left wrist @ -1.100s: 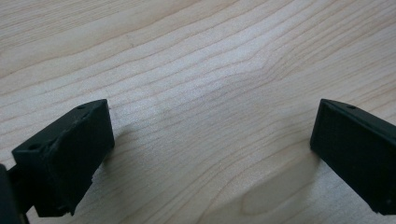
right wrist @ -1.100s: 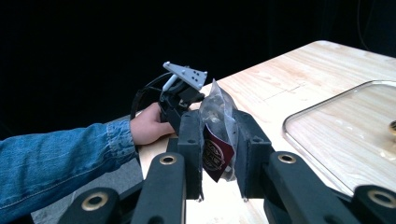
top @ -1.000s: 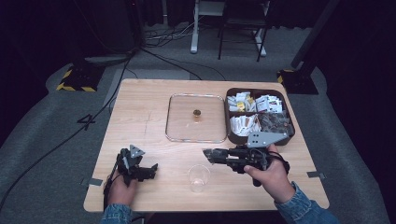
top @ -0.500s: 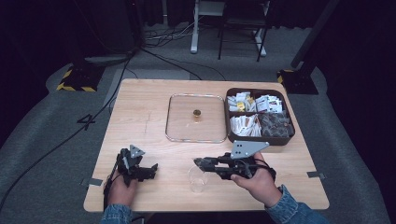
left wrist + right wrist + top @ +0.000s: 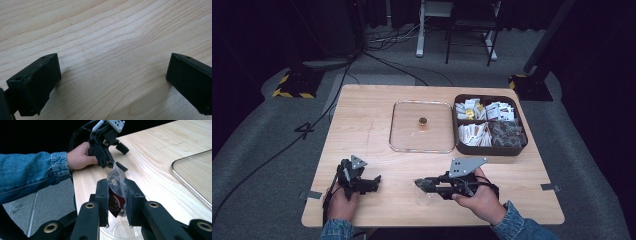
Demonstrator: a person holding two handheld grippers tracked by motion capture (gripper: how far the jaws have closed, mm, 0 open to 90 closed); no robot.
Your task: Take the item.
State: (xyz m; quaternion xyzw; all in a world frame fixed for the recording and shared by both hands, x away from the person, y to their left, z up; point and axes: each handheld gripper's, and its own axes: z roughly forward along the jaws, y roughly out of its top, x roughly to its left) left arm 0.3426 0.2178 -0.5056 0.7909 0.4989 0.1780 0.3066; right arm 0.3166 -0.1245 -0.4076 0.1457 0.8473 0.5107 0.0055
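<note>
A small clear packet (image 5: 116, 192) is clamped in the right claw (image 5: 117, 200), right over the clear cup (image 5: 120, 231) at bottom centre. Looks like it's mid-drop, so letting go into the cup is probably what's called for next. The left claw (image 5: 362, 181) is parked wide apart on the worktop (image 5: 372, 125), lower left.

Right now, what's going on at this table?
A person works two handheld grippers. The right gripper is shut on a small clear packet and holds it just above a clear plastic cup near the table's front edge. The left gripper rests open on the wood, holding nothing. Farther back sit a glass lid and a brown box of packets.
</note>
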